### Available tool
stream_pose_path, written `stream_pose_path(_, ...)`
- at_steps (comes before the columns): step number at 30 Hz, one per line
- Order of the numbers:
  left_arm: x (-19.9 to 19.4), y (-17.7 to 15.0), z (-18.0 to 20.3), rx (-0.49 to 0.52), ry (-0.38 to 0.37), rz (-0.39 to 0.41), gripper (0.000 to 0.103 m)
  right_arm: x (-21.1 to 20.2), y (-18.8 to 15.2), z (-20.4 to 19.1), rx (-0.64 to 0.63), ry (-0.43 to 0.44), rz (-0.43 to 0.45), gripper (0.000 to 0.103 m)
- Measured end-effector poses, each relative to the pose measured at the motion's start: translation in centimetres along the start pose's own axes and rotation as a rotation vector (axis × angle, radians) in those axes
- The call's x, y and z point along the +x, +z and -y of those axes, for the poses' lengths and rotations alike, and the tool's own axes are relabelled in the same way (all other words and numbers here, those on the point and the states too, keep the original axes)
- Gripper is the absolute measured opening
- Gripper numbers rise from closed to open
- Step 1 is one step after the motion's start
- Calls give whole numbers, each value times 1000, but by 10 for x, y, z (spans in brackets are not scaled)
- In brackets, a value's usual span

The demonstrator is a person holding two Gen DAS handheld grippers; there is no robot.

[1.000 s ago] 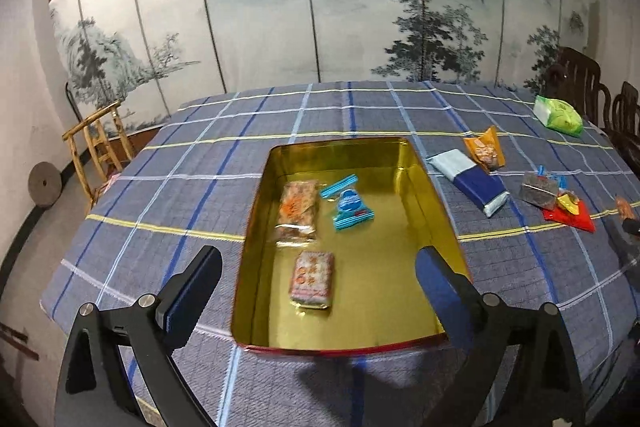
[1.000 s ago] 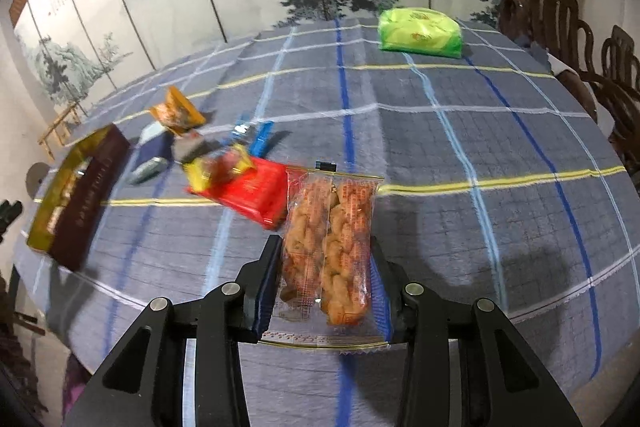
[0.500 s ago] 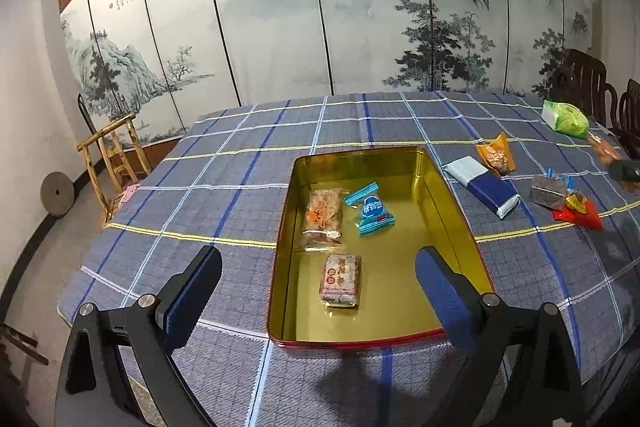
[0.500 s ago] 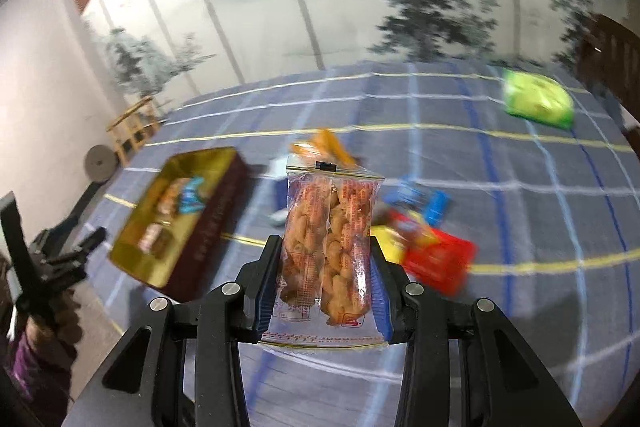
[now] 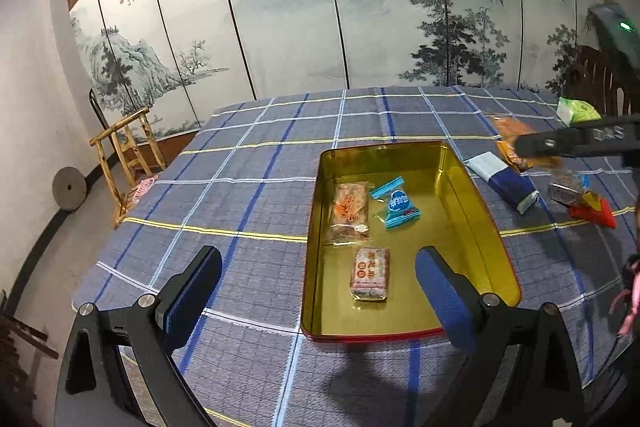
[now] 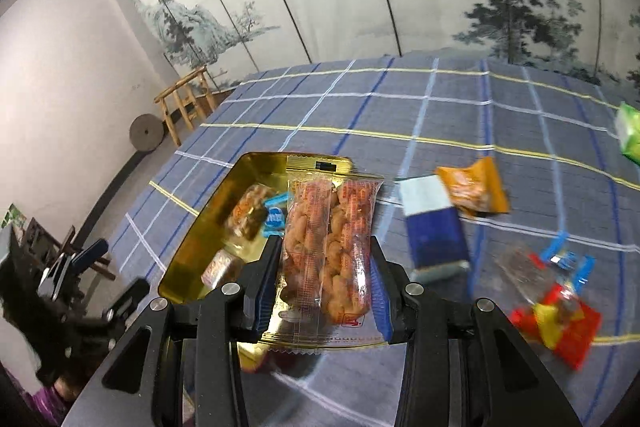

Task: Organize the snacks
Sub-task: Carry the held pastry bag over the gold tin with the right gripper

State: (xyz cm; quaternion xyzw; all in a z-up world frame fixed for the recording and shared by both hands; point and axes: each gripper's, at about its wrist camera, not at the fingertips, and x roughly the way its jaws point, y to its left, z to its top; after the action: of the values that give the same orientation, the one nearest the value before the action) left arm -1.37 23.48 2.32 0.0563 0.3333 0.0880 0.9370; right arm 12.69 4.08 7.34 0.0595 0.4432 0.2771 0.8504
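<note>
A clear packet of twisted fried dough (image 6: 328,247) is clamped upright between the blue pads of my right gripper (image 6: 324,279), which is shut on it. It hangs over the right edge of the open gold tin (image 6: 192,247). In the left wrist view that tin (image 5: 460,187) holds an orange-printed packet (image 5: 350,211), a blue candy (image 5: 396,205) and a small brown packet (image 5: 370,273). My left gripper (image 5: 316,267) stands open and empty at the tin's near end. The right gripper's dark fingers (image 5: 544,143) show blurred at the right, above the table.
On the checked cloth right of the tin lie a blue and white box (image 6: 434,231), an orange packet (image 6: 472,187), blue candies (image 6: 564,259), red and yellow packets (image 6: 560,323) and a green bag (image 6: 630,131). A wooden stand (image 5: 128,147) is beyond the table's left edge.
My right gripper has carried the dough packet leftwards from the right part of the table to the tin's edge. The left gripper has hardly moved and stays open.
</note>
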Motion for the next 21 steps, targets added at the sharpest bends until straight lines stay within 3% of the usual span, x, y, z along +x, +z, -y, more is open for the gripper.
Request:
stream_pose_path(11,3,0,-9,-18,-15,-21,97,59,16,-19,-42,-30,-84,41)
stream_pose_path(21,-2,3,-11,-21,-15,-19,97,88,19,-23,-36,-40,-124,41)
